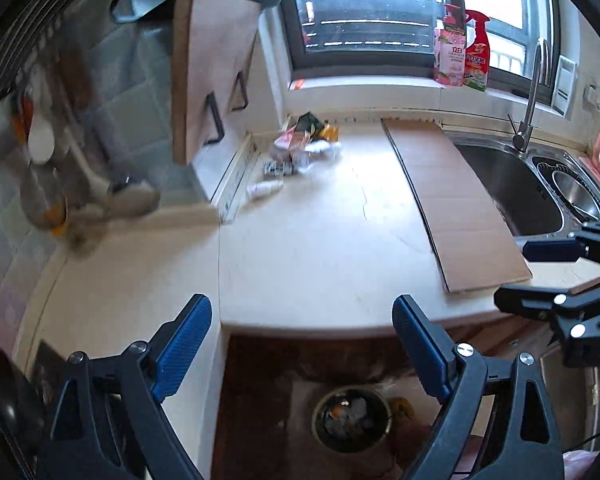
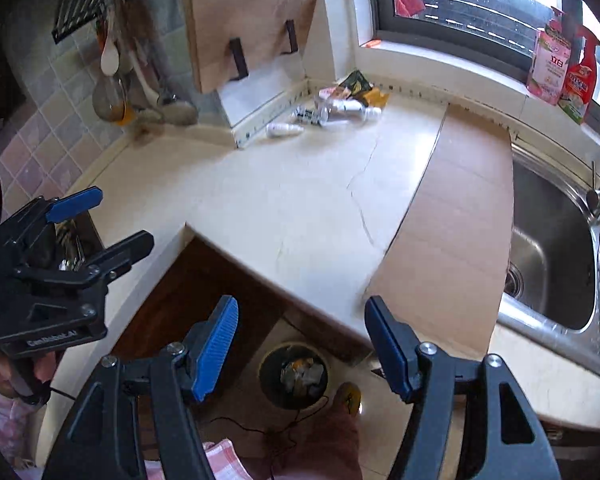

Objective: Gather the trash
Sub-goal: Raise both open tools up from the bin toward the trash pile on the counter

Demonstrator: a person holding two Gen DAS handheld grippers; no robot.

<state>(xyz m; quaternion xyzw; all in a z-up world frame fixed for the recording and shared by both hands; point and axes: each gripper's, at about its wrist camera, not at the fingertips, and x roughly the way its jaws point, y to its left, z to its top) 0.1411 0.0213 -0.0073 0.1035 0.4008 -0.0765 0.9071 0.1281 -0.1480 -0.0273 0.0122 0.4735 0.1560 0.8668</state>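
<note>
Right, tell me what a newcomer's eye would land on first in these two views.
The heap of trash, wrappers and small bottles, sits in the far corner of the pale counter under the window. A flat sheet of cardboard lies beside the steel sink. Below the counter edge, a round bin on the floor already holds scraps.

Legible text: pink refill pouch [image 1: 449, 56] on the window sill at the counter's back edge — "立白"; left gripper [image 2: 100, 216] housing — "CanRobot.AI", faint; red spray bottle [image 1: 476, 54] label beside the pouch — unreadable.
</note>
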